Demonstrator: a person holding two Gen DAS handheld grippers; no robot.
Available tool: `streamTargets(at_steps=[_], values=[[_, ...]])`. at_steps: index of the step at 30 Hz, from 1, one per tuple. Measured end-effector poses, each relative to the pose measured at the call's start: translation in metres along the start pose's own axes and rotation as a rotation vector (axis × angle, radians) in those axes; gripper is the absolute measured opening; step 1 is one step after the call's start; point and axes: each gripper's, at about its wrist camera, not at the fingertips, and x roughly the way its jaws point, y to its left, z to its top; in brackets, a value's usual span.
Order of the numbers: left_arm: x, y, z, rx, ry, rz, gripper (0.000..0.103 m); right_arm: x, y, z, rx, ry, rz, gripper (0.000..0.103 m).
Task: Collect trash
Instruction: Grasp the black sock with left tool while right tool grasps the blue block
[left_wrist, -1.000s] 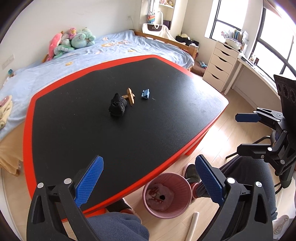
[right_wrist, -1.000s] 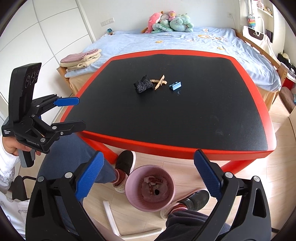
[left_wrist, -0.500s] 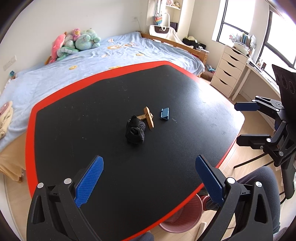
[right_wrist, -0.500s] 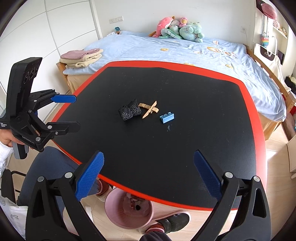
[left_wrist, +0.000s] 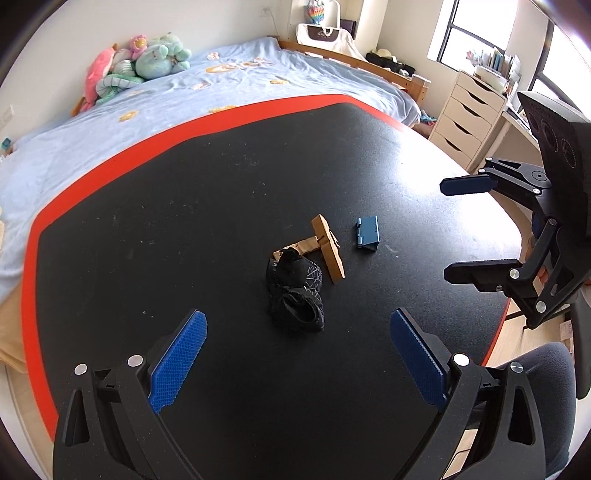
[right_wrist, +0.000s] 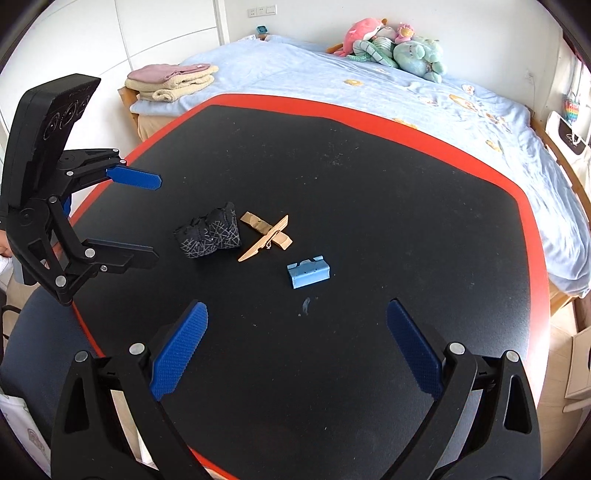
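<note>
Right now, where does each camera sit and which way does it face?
Left wrist: on the left gripper, looking across the black table toward the bed; its own open fingers show, the right gripper at the right edge.
Right wrist: on the right gripper, facing the same table and bed; the left gripper shows at left.
Shared: black sock bundle, wooden clothespin, blue piece.

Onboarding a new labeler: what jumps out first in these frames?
A black table with a red rim fills both views, bare but for a small cluster mid-table: a crumpled black wad, wooden clothespins touching it, and a blue clip set apart. Both grippers, left and right, hover over the near edge, jaws wide open.
</note>
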Motion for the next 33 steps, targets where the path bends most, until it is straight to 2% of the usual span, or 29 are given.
streamTargets(at_steps=[6,12,13,14,18,20,21,22,23,33], values=[[0.022,0.008,0.007,-0.002,0.026,-0.012,0.095,0.031,-0.009,0.011,-0.04,0.016,0.019,0.095],[0.037,0.013,0.008,0.01,0.041,-0.026,0.095,0.053,-0.016,0.016,-0.058,0.037,0.041,0.08],[0.039,0.012,0.008,0.012,0.041,-0.029,0.089,0.056,-0.017,0.017,-0.06,0.038,0.042,0.076],[0.041,0.012,0.008,0.015,0.047,-0.028,0.079,0.058,-0.017,0.017,-0.063,0.04,0.042,0.073],[0.04,0.013,0.009,0.031,0.044,-0.004,0.061,0.064,-0.017,0.016,-0.071,0.043,0.049,0.058],[0.039,0.015,0.009,0.029,0.041,-0.02,0.051,0.064,-0.016,0.016,-0.074,0.036,0.048,0.052],[0.038,0.014,0.008,0.035,0.043,-0.025,0.048,0.064,-0.016,0.016,-0.074,0.032,0.043,0.045],[0.038,0.013,0.009,0.043,0.044,-0.032,0.04,0.064,-0.015,0.015,-0.074,0.028,0.035,0.035],[0.038,0.012,0.009,0.049,0.046,-0.035,0.037,0.063,-0.015,0.015,-0.076,0.027,0.027,0.033],[0.03,0.01,0.008,0.04,0.028,-0.021,0.033,0.057,-0.009,0.013,-0.055,0.028,0.001,0.032]])
